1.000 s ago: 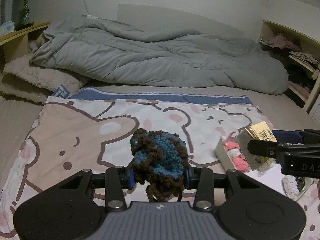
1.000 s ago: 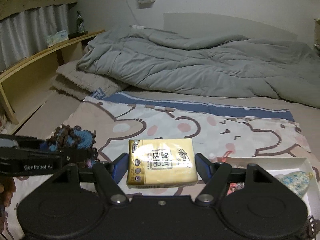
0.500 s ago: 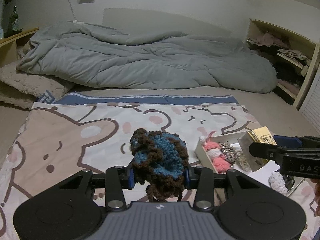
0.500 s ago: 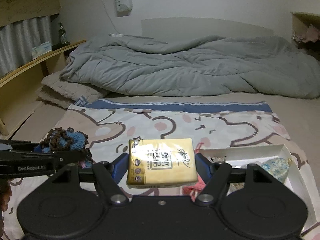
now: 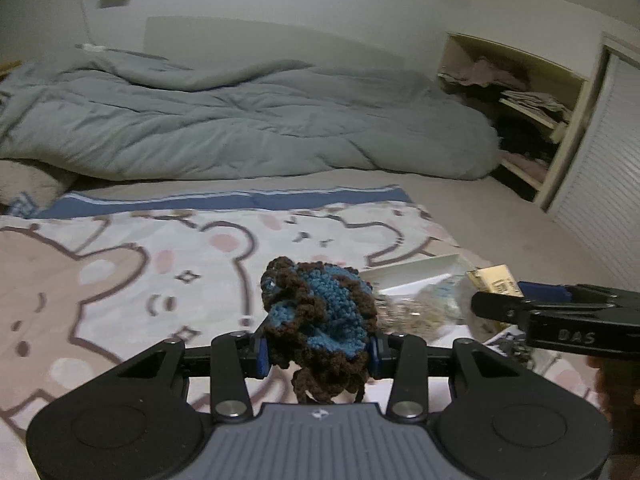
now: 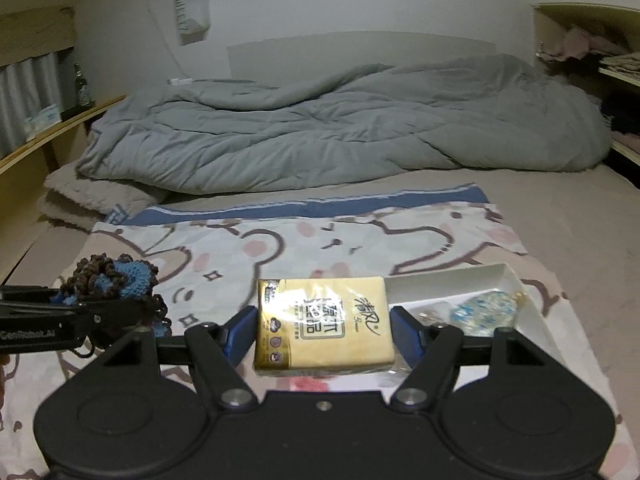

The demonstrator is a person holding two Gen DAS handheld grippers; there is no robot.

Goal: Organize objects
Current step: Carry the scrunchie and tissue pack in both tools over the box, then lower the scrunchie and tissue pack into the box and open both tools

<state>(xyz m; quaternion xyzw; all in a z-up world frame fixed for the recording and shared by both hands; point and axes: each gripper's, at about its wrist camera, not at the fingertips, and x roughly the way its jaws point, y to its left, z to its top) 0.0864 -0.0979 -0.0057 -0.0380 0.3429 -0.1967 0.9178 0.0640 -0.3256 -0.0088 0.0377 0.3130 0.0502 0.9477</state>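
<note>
Two held items above a bear-print blanket on a bed

A brown-and-blue crocheted yarn piece (image 5: 320,312) is pinched between the fingers of the left gripper (image 5: 318,354) at lower centre, its lower fringe cut off by the gripper body. A yellow plastic-wrapped tissue pack (image 6: 323,326) is clamped between the fingers of the right gripper (image 6: 323,338), its underside unseen. At right, a shallow white rectangular tray (image 6: 496,276) is partly hidden behind the pack; its blurred contents are hard to make out. The cartoon bear-print blanket (image 6: 320,240) lies before a rumpled grey duvet (image 6: 340,128).
</note>
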